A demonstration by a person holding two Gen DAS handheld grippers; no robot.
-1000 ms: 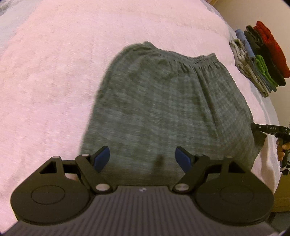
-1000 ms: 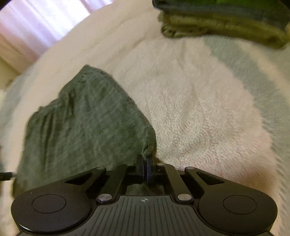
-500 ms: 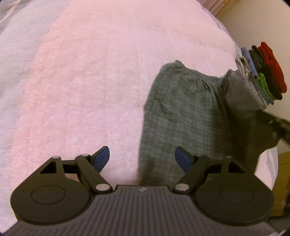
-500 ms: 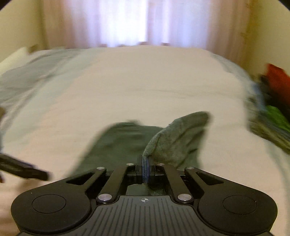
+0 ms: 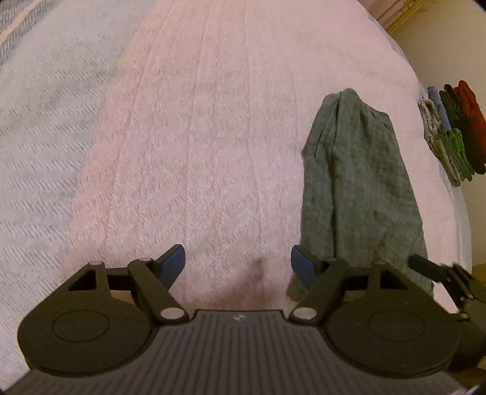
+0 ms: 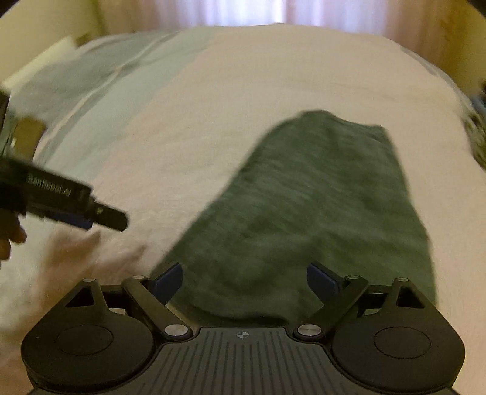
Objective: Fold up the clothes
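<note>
Grey-green shorts (image 5: pixel 361 194) lie folded in half lengthwise on the pink bedspread (image 5: pixel 197 136), a long narrow strip. In the right wrist view the shorts (image 6: pixel 316 212) fill the middle, just ahead of the fingers. My left gripper (image 5: pixel 237 264) is open and empty over bare bedspread, left of the shorts. My right gripper (image 6: pixel 244 279) is open and empty, low over the near end of the shorts. The right gripper's tip (image 5: pixel 425 267) shows at the shorts' near right corner; the left gripper (image 6: pixel 103 215) shows at the left.
A stack of folded clothes (image 5: pixel 449 130), red, dark, green, blue and patterned, lies at the bed's right edge. A grey striped blanket (image 5: pixel 36 100) covers the bed's left side. Curtains (image 6: pixel 273 12) and a wall stand beyond the bed.
My right gripper carried one side of the shorts across onto the other side, then opened and let go. My left gripper shifted left off the shorts, staying open.
</note>
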